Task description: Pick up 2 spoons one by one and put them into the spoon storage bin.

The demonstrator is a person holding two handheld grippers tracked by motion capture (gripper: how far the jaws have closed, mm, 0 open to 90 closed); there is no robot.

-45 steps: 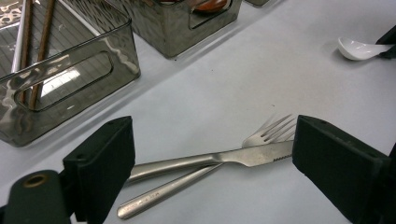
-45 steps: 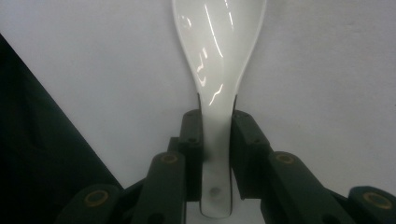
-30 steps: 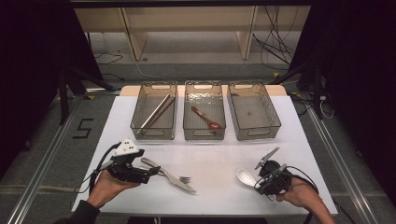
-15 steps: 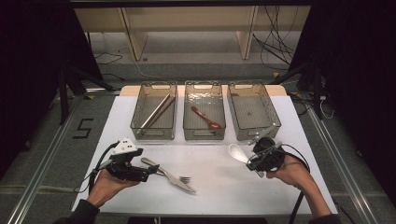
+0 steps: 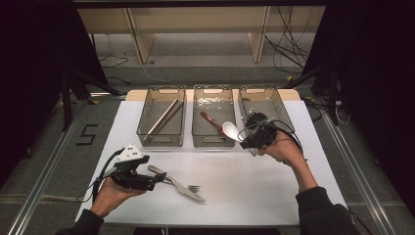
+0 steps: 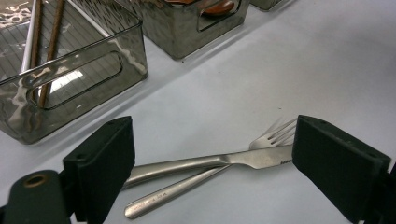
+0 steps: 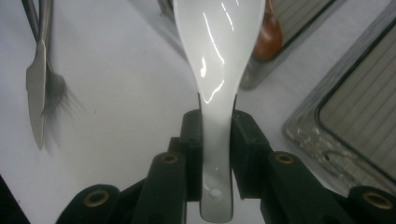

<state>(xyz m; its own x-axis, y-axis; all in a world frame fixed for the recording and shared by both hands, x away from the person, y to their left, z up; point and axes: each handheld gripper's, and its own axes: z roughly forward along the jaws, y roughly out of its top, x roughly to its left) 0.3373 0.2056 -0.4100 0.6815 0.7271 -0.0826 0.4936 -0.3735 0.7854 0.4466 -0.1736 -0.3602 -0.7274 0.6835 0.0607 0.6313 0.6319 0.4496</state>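
On the white table (image 5: 274, 186) stand three clear bins, and the right gripper (image 5: 252, 136), clenched on the handle of a white ceramic spoon (image 5: 230, 130), holds it in the air at the near edge of the middle bin (image 5: 212, 140). I judge the step to be sorting the spoon, so the next move should carry it over this bin, beside the brown spoon (image 5: 211, 121), and then release. The left gripper (image 5: 155, 180) waits with jaws wide apart around the knife (image 6: 210, 162) and fork (image 6: 261, 142) lying crossed on the table.

Three bins (image 5: 161, 117), two spoons (image 5: 230, 129), one knife (image 5: 183, 188), one fork (image 5: 192, 187)

Left tongs (image 5: 155, 180) gaping low, right tongs (image 5: 243, 139) clamped, raised

Black grippers, brass screws, black cables, dark sleeves
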